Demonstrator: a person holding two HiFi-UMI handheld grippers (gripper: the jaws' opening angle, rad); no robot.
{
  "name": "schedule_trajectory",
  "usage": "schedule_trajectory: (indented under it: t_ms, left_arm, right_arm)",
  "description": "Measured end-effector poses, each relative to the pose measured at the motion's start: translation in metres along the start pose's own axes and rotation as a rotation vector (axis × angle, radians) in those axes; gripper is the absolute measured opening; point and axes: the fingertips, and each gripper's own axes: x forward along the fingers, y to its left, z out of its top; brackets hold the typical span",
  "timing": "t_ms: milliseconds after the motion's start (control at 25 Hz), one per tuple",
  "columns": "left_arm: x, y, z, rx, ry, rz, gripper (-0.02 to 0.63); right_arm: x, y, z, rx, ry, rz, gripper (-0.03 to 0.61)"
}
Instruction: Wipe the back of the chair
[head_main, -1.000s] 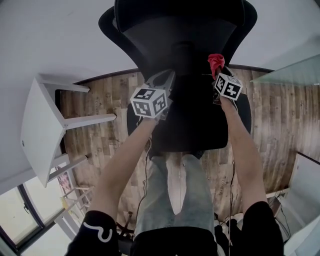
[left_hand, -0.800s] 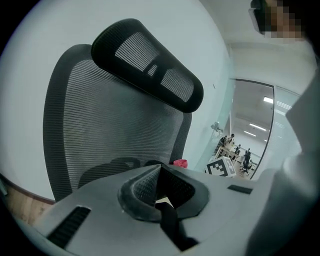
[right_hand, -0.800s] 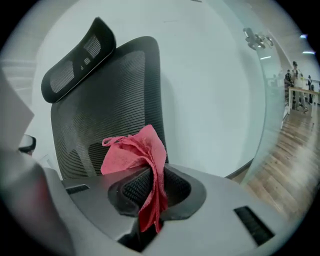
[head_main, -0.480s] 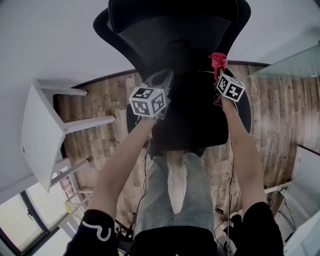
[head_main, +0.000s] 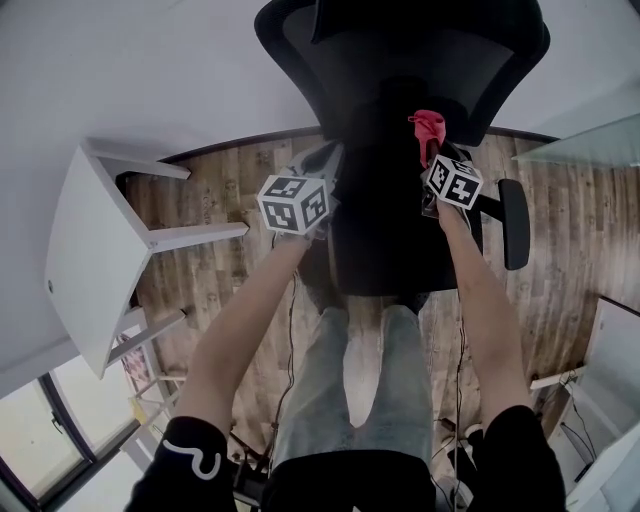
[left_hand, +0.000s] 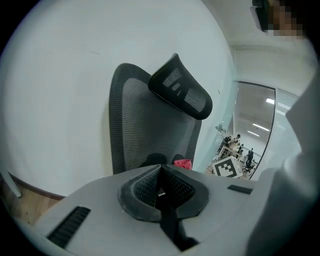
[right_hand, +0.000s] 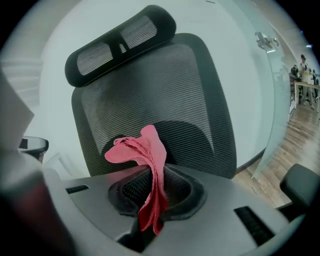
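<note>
Black woven mesh chair back (right_hand: 165, 90), soft pink cloth (right_hand: 150, 160), matt wood-plank floor (head_main: 220, 195), smooth white table (head_main: 80, 250)

In the head view, the chair (head_main: 345, 170) has been turned. Its backrest (head_main: 400, 60) has been carried from the upper middle of the frame toward the upper right. Its seat (head_main: 390, 250) is now seen narrower than before. An armrest (head_main: 515, 225), not seen earlier, has been brought into view at the right of the frame. The red cloth (head_main: 428, 128), pinched in the right gripper (right_hand: 152, 195), is now seen nearer the lower middle of the backrest than its right side, where it was seen before.
</note>
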Motion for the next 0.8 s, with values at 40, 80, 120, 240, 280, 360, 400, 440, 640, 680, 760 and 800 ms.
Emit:
schedule_trajectory:
  t_ms: [40,80,120,240,280,360,400,440,640,680,760,800]
  left_arm:
    - [-0.008,0.007,0.000,-0.001,-0.001,0.003,0.025]
    - [-0.017,0.014,0.000,-0.002,0.000,0.005,0.025]
    - [-0.025,0.021,-0.001,-0.002,0.001,0.007,0.025]
    - [-0.046,0.043,-0.007,-0.008,0.010,0.016,0.025]
    - [-0.052,0.049,-0.010,-0.013,0.011,0.018,0.025]
    - [-0.063,0.059,-0.014,-0.018,0.014,0.019,0.025]
    - [-0.068,0.064,-0.016,-0.018,0.017,0.019,0.025]
    - [-0.073,0.069,-0.018,-0.017,0.020,0.020,0.025]
    - [-0.094,0.091,-0.027,-0.026,0.024,0.039,0.025]
    - [-0.097,0.095,-0.028,-0.028,0.024,0.043,0.025]
    - [-0.102,0.100,-0.030,-0.032,0.024,0.049,0.025]
    - [-0.103,0.100,-0.031,-0.033,0.025,0.049,0.024]
  right_arm:
    - [0.002,0.011,-0.005,-0.001,0.006,0.010,0.066]
    - [0.004,0.023,-0.009,-0.002,0.012,0.019,0.066]
    - [0.005,0.036,-0.013,-0.004,0.018,0.028,0.066]
    - [0.009,0.088,-0.027,-0.046,0.044,0.078,0.066]
    - [0.011,0.107,-0.033,-0.070,0.055,0.101,0.066]
    - [0.016,0.144,-0.044,-0.110,0.074,0.146,0.066]
    - [0.018,0.160,-0.050,-0.123,0.082,0.166,0.066]
    - [0.021,0.175,-0.055,-0.134,0.091,0.184,0.066]
    - [0.031,0.225,-0.082,-0.189,0.147,0.257,0.066]
    - [0.033,0.230,-0.086,-0.196,0.156,0.265,0.067]
    - [0.036,0.235,-0.092,-0.209,0.172,0.268,0.066]
    - [0.037,0.236,-0.094,-0.218,0.179,0.267,0.066]
